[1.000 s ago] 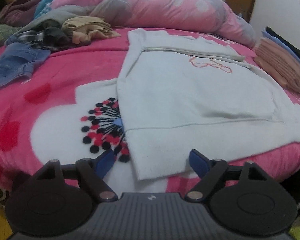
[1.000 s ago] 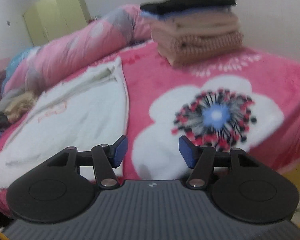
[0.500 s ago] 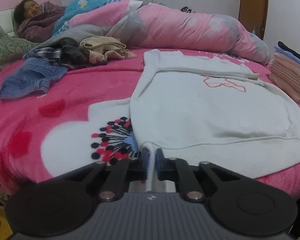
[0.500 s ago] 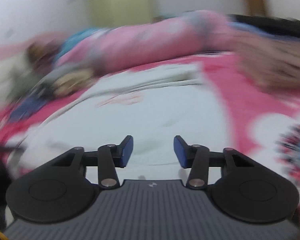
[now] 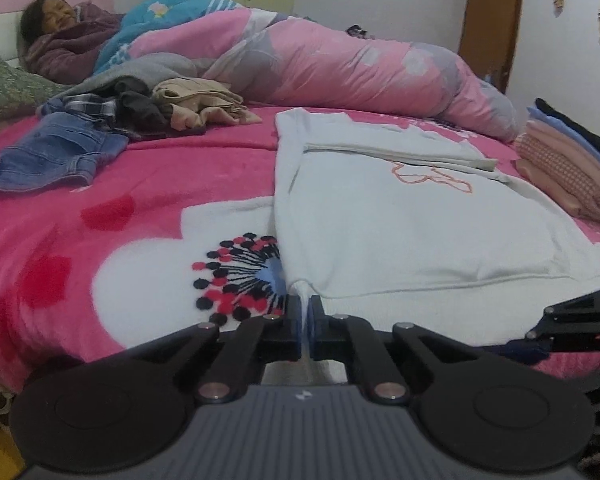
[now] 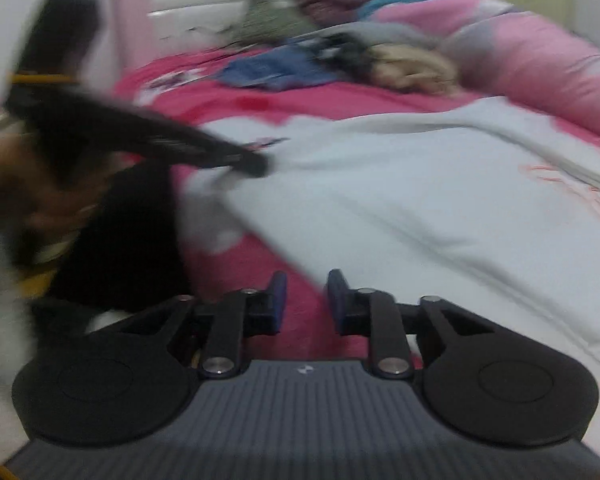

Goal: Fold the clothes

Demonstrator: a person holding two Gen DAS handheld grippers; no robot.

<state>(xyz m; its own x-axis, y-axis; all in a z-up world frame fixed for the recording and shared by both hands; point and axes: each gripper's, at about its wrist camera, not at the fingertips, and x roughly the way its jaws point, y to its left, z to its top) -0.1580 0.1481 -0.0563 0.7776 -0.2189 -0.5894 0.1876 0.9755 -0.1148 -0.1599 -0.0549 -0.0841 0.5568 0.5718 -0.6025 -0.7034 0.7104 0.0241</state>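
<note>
sweater (image 5: pixel 400 224) lies flat beside the folded stack (image 5: pixel 568 168), soft and floppy; left gripper (image 5: pixel 305 322) pinches its hem corner, right gripper (image 6: pixel 307 300) closing, nothing pinched yet, at the hem.

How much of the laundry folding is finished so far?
Done: a folded stack sits at the bed's right. In hand: the white sweater, sleeve already folded across; the left gripper is shut on its hem corner, while the right gripper's jaws are closing near the hem. Left: the jeans and the loose pile.
</note>
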